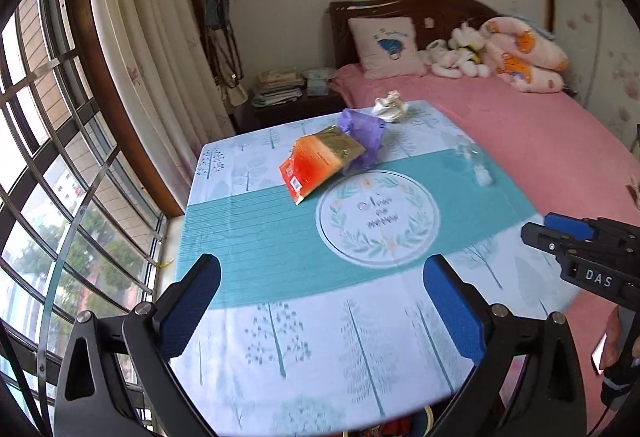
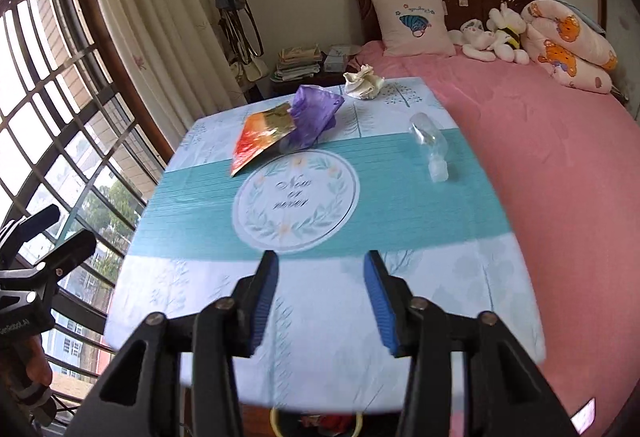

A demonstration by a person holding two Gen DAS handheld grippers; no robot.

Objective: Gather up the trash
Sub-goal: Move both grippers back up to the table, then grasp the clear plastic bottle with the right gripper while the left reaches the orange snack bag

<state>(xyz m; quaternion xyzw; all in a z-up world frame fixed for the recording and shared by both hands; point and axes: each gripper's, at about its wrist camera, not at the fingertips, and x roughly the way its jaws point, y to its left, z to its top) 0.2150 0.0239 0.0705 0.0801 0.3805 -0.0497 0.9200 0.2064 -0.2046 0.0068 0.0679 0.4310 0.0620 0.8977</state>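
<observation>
we hold the left gripper (image 1: 322, 301) and right gripper (image 2: 320, 297) agape, empty, over the table's (image 2: 460, 277) near edge. nothing collected: orange wrapper (image 2: 260, 135), purple bag (image 2: 314, 113), crumpled paper (image 2: 362, 82) lie toward the far edge, clear bottle (image 2: 430, 145) by the right edge.

1. One orange snack wrapper (image 1: 316, 165) lay on the table.
2. One purple plastic bag (image 1: 362, 135) lay there.
3. One crumpled white paper wad (image 1: 390, 107) lay there.
4. One clear plastic bottle (image 2: 430, 145) lay there.
5. Two grippers showed: left gripper (image 1: 320, 301), right gripper (image 2: 320, 301).
6. One square cushion (image 2: 414, 23) stood on the bed.
</observation>
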